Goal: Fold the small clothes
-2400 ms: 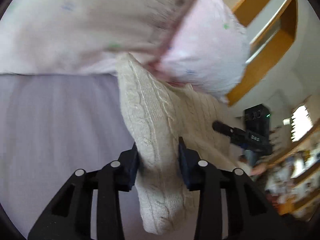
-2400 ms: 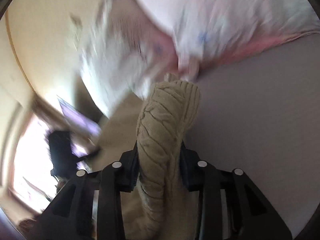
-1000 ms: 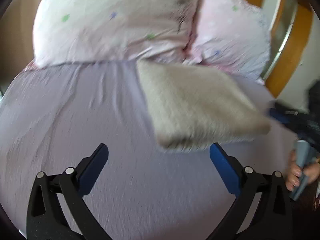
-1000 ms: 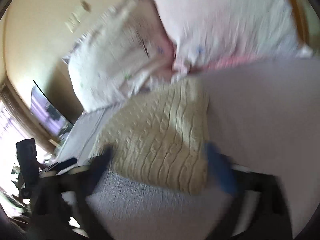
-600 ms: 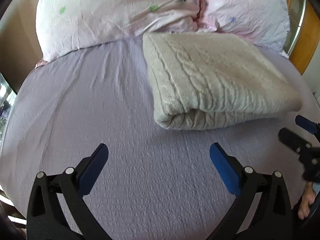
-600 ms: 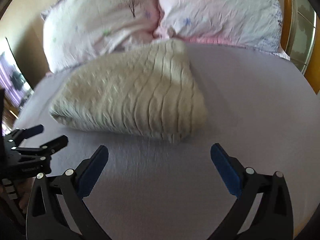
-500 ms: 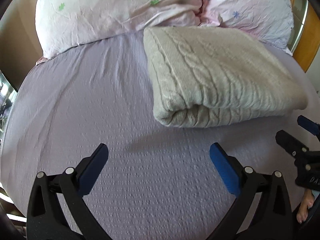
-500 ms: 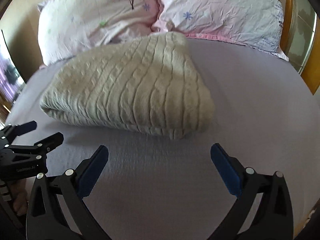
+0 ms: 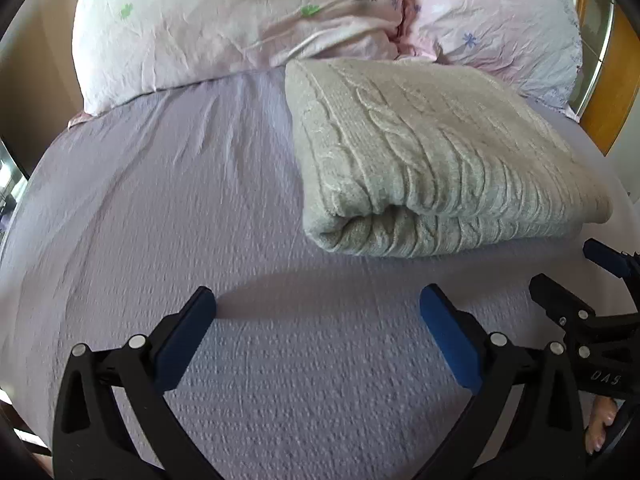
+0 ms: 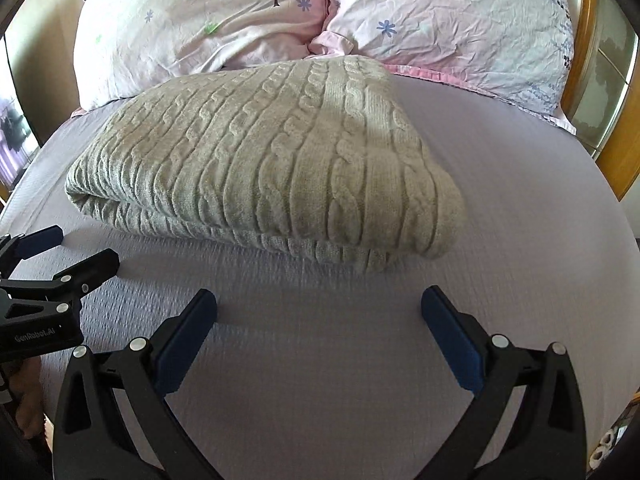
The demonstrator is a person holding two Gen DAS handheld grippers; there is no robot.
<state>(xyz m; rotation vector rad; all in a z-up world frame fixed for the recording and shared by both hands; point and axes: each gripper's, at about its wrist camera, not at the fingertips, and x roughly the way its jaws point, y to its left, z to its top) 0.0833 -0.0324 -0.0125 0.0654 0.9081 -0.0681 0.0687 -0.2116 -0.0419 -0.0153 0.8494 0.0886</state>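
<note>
**Both grippers empty before a folded cable-knit**

Nearest the cameras, the left gripper [image 9: 318, 320] hangs over the lilac bedsheet [image 9: 160, 208] with its blue pads spread wide and nothing between them. The right gripper [image 10: 319, 320] is likewise wide apart and empty; in the left wrist view it shows at about 4 o'clock.

Just beyond both, the cream cable-knit sweater [image 10: 260, 160] lies folded flat on the sheet, touching neither tool. From the left view it sits toward 1 o'clock, its rounded fold facing the camera. From the right view it fills 11 to 12 o'clock, layered edges nearest.

The knit looks thick, soft and limp, probably light, likely to sag and slip open if lifted by one layer. A pinch through all layers at the near corners, one per gripper, seems soundest.

Farthest off, two pink patterned pillows [image 10: 440, 12] rest against the wooden headboard [image 10: 624, 152].
</note>
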